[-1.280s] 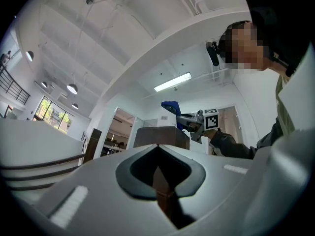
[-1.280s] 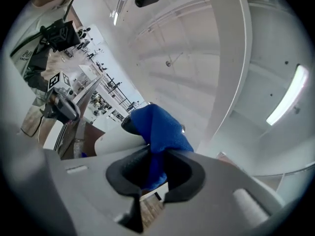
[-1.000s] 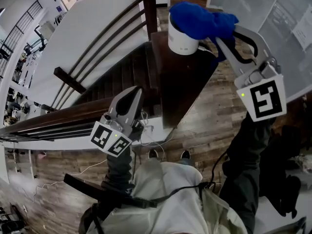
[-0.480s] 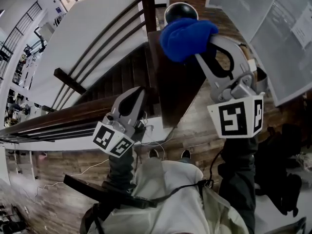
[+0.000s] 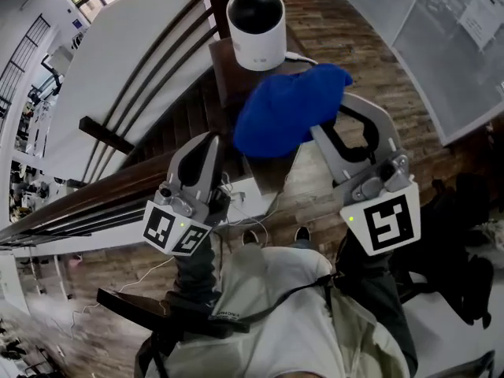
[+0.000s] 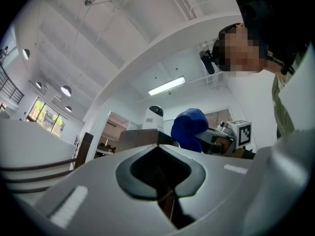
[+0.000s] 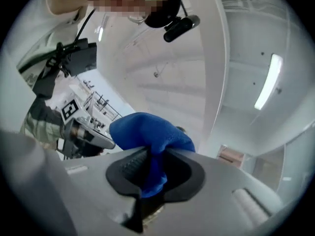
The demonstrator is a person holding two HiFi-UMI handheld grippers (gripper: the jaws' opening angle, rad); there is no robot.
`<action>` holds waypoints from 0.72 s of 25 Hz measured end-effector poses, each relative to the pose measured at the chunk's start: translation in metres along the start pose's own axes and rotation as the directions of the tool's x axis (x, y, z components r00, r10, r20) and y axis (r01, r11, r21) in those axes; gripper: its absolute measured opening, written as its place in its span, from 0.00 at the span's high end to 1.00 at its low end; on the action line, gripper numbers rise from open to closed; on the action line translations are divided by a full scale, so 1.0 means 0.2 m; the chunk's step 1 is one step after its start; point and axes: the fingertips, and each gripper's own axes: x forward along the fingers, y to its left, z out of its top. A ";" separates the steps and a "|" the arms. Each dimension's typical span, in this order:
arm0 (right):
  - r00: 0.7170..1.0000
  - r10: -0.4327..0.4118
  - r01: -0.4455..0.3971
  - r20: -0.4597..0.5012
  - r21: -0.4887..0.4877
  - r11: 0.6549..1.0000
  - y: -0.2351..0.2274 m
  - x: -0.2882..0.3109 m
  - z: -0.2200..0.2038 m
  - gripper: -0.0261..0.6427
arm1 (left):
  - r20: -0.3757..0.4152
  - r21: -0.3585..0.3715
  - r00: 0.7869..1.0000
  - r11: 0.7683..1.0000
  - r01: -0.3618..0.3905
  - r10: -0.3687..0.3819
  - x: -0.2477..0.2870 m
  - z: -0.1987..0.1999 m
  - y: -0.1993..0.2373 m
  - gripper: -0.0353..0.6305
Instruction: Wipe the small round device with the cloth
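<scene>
The small round device (image 5: pixel 256 26), white with a black domed top, stands uncovered on a dark wooden ledge (image 5: pixel 224 73). It also shows far off in the left gripper view as the device (image 6: pixel 155 118). The bunched blue cloth (image 5: pixel 287 109) hangs in the air nearer me than the device and apart from it. My right gripper (image 5: pixel 321 132) is shut on the cloth (image 7: pixel 147 132), and its fingertips are buried in the fabric. My left gripper (image 5: pixel 206 142) hovers over the handrail, jaws shut and empty, left of the cloth (image 6: pixel 189 128).
A dark wooden handrail (image 5: pixel 94 199) and slanted rails run along the left above a stairwell (image 5: pixel 169 124). White cables (image 5: pixel 244 211) lie on the wood floor (image 5: pixel 354 61) by my feet. Grey panels (image 5: pixel 449 46) stand at the right.
My right gripper has drawn the blue cloth back from the device toward me. The device's black top, covered a second ago, now shows. The left gripper has barely moved.
</scene>
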 end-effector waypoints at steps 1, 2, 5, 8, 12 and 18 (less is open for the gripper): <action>1.000 0.004 -0.004 0.011 0.055 0.998 0.06 -0.03 -0.03 0.86 | 0.005 -0.003 1.000 1.000 0.002 -0.002 0.00 -0.01 -0.02 0.94; 1.000 0.002 -0.003 0.009 0.098 0.995 0.11 -0.06 -0.08 0.86 | 0.006 -0.010 1.000 1.000 0.002 -0.002 0.00 -0.04 -0.04 0.94; 0.999 -0.008 0.016 -0.047 0.186 0.982 0.21 -0.11 -0.25 0.86 | -0.013 -0.046 1.000 0.999 -0.005 0.004 0.00 -0.15 -0.08 0.94; 0.994 -0.010 0.034 -0.108 0.222 0.974 0.26 -0.16 -0.35 0.86 | -0.051 -0.066 0.999 0.998 -0.005 0.002 0.00 -0.24 -0.12 0.94; 0.996 -0.041 0.057 -0.084 0.203 0.977 0.24 -0.21 -0.32 0.86 | -0.045 -0.040 0.999 0.999 -0.005 0.004 0.02 -0.22 -0.17 0.94; 0.996 -0.084 0.090 -0.037 0.182 0.979 0.15 -0.28 -0.26 0.86 | 0.004 0.025 1.000 1.000 -0.013 0.013 0.05 -0.10 -0.25 0.94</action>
